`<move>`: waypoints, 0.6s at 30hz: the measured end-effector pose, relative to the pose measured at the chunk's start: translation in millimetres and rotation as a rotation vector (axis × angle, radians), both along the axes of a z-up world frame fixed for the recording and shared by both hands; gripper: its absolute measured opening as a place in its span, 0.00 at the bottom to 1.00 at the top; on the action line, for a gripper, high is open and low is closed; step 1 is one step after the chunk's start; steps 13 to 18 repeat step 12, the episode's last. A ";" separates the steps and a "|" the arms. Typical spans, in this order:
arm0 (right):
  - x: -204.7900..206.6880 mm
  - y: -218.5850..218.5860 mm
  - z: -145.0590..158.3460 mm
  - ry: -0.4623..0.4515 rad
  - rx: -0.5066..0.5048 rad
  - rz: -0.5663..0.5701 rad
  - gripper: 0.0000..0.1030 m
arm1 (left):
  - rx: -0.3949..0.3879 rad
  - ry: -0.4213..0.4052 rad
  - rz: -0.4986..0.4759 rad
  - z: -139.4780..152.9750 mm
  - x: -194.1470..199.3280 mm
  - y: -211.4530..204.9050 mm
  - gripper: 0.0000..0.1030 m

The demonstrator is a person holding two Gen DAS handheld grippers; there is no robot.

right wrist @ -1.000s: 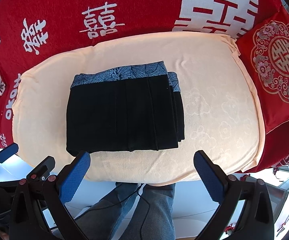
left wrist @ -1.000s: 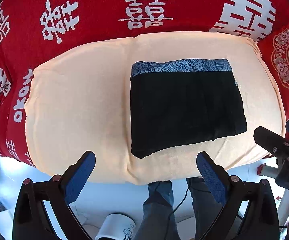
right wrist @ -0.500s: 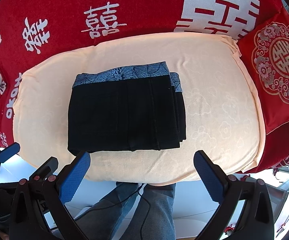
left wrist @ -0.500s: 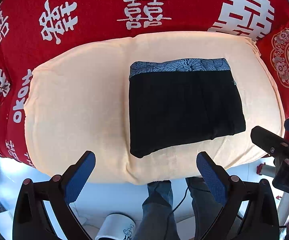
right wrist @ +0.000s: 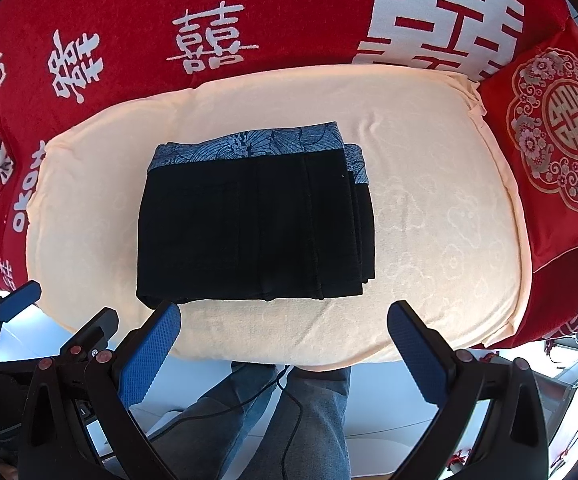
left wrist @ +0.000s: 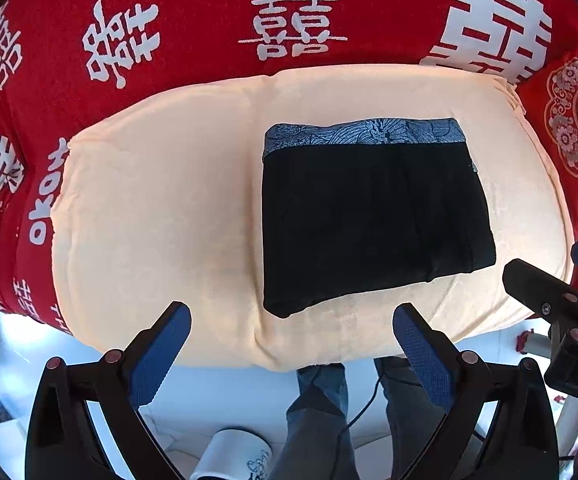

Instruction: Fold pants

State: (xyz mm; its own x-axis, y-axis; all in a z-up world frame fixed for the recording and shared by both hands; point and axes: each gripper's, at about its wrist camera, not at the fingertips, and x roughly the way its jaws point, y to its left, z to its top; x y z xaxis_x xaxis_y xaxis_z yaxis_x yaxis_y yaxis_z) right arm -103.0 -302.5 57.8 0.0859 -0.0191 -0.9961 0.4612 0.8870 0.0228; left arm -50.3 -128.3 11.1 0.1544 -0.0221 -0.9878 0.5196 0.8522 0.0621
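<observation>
Pants (left wrist: 373, 212): folded black rectangle on peach cushion (left wrist: 161, 208), waistband far
Left tool (left wrist: 289, 344): spread, empty
Right tool (right wrist: 285, 338): spread, empty, equally near

The pants (right wrist: 255, 228) are matt black cloth with a patterned blue-grey waistband (right wrist: 249, 144). The peach towel (right wrist: 429, 216) looks soft, faintly embossed. Gripper pads (right wrist: 147, 356) are textured blue rubber.

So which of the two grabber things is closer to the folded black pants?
Right, slightly. The right gripper hangs open with its left fingertip just off the folded black pants' near edge. The left gripper, also open, hangs farther back over the peach cushion.
</observation>
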 end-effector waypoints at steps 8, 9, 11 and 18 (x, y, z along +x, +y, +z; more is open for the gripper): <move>-0.8 0.2 -2.9 0.005 0.002 -0.001 1.00 | -0.019 -0.005 -0.003 0.5 -2.1 1.3 0.99; -0.8 0.2 -3.0 0.005 0.002 -0.001 1.00 | -0.019 -0.005 -0.004 0.4 -2.1 0.8 0.99; -0.7 0.3 -3.2 0.006 0.001 0.000 1.00 | -0.020 -0.004 -0.008 0.5 -2.6 -0.2 0.99; -1.0 0.3 -3.0 0.005 0.001 0.000 1.00 | -0.021 -0.001 -0.009 0.5 -2.7 -0.4 0.99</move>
